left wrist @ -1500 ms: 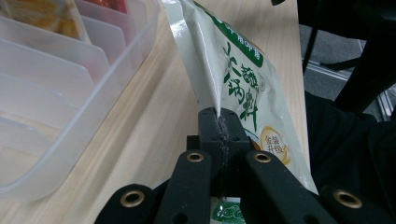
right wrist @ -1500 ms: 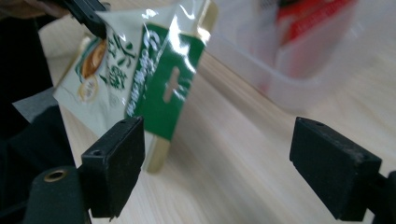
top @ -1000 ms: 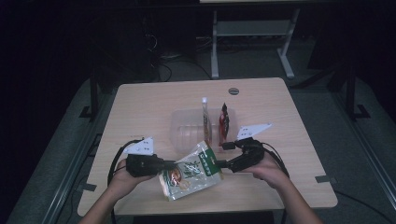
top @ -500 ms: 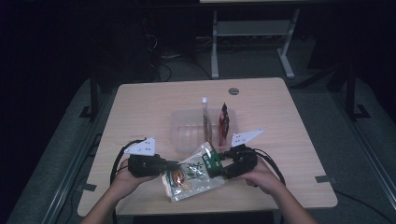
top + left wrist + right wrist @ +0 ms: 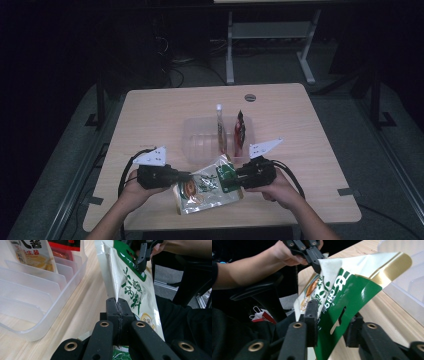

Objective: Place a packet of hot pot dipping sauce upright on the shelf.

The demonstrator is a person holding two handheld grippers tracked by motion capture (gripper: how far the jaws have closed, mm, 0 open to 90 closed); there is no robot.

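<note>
Left gripper point(image 5: 117, 305) is clamped on the pouch point(image 5: 207, 187) edge (held above the table point(image 5: 150, 115)); right gripper point(image 5: 332, 315) jaws have just been closing around its green top, not yet pressing.

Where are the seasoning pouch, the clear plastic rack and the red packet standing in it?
seasoning pouch point(image 5: 205, 192): high view, on its printed front between the two grippers.
clear plastic rack point(image 5: 32, 312): left gripper view, on a bare divider wall.
red packet point(image 5: 239, 132): high view, on its upright body.
</note>
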